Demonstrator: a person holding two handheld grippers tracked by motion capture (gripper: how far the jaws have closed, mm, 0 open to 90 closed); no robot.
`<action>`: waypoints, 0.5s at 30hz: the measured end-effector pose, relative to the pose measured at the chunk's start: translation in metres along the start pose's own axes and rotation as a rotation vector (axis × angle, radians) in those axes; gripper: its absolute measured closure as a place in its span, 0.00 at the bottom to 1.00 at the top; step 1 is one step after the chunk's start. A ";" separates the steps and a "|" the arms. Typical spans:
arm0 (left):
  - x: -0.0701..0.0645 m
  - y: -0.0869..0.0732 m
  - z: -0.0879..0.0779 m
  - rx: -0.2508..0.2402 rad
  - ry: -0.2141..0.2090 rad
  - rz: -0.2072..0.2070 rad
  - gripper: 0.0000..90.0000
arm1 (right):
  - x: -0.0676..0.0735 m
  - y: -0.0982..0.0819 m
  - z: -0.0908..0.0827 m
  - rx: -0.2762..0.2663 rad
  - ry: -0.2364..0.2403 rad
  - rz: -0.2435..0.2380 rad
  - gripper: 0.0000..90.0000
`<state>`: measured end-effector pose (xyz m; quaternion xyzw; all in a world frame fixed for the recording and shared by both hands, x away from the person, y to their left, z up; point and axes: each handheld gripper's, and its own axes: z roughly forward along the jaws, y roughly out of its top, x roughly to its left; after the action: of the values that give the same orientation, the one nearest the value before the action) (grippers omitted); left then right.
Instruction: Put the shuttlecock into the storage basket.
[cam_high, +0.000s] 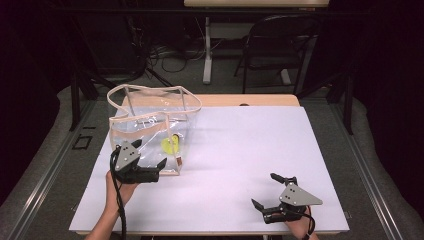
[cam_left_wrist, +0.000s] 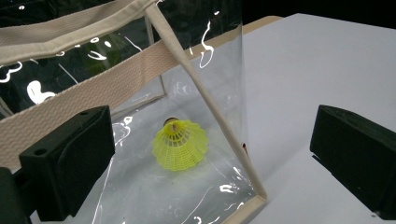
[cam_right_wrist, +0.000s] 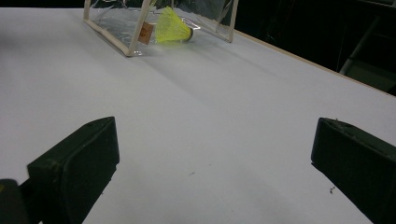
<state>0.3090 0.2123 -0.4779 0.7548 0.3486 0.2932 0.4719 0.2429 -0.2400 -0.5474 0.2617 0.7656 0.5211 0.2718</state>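
A clear plastic tote bag (cam_high: 186, 94) with beige webbing trim stands at the table's left. A yellow shuttlecock (cam_high: 170, 145) lies on its side inside it, on the bag's bottom. My left gripper (cam_high: 149, 153) is open at the bag's near corner, its jaws on either side of the corner edge without touching it. In the left gripper view the bag's strap (cam_left_wrist: 93, 88) and the shuttlecock (cam_left_wrist: 180, 144) sit between the spread jaws of that gripper (cam_left_wrist: 212, 154). My right gripper (cam_high: 264, 189) is open and empty near the table's front right. From the right gripper (cam_right_wrist: 215, 154), bag (cam_right_wrist: 114, 39) and shuttlecock (cam_right_wrist: 172, 25) lie far off.
A white sheet (cam_high: 250, 145) covers the table, with a strip of bare wood (cam_high: 260, 100) along the far edge. A dark chair (cam_high: 280, 45) and a table leg stand beyond, on the floor. Grey floor runs along both sides.
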 end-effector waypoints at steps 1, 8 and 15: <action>0.000 -0.002 -0.001 -0.001 -0.005 -0.003 0.00 | 0.000 0.000 0.000 0.000 0.000 -0.001 0.00; 0.001 -0.011 -0.001 0.019 -0.026 -0.020 0.00 | 0.000 0.000 0.001 0.001 0.005 -0.002 0.00; 0.000 -0.019 -0.001 0.022 -0.062 -0.010 0.00 | 0.001 0.000 0.001 0.002 0.006 0.000 0.00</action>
<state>0.3033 0.2190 -0.4949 0.7670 0.3408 0.2632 0.4757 0.2431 -0.2390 -0.5477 0.2603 0.7668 0.5212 0.2695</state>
